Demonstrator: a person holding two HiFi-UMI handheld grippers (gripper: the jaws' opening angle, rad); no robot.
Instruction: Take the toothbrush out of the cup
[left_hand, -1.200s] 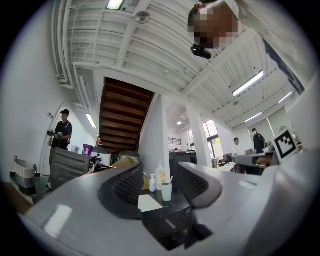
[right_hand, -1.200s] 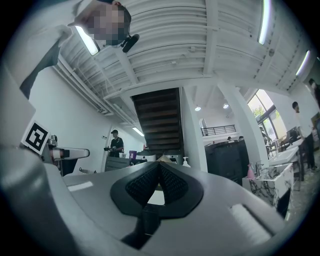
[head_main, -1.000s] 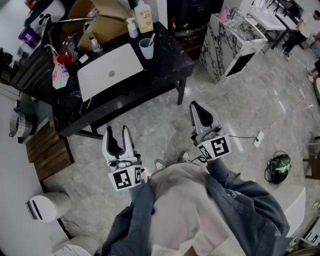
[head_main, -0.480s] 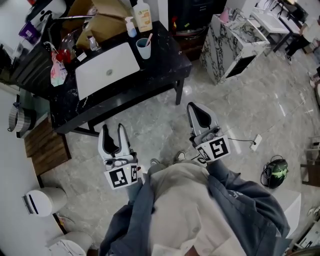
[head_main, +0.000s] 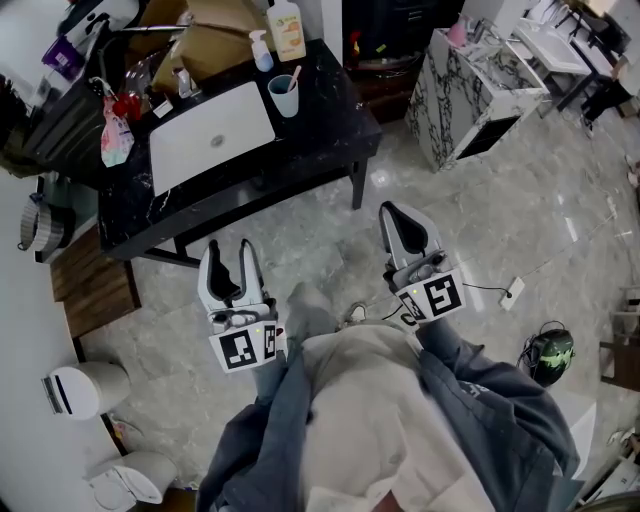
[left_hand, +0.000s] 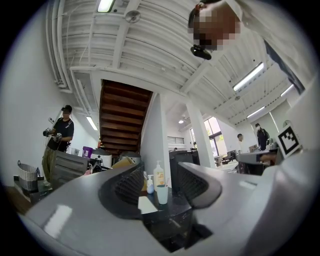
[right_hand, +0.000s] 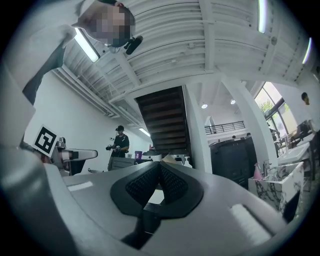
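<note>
The pale blue plastic cup (head_main: 284, 97) is sitting on the black marble-look table (head_main: 335, 135), with a pinkish toothbrush (head_main: 294, 78) leaning inside it. Well away from the cup, over the grey stone floor (head_main: 480, 220), the left gripper (head_main: 231, 262) is hanging with its jaws spread and empty. The right gripper (head_main: 400, 225) is pinching together on nothing.

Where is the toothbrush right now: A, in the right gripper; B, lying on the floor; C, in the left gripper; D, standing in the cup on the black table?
D: the toothbrush stands in the cup on the black table, with the left gripper and right gripper well short of it.
</note>
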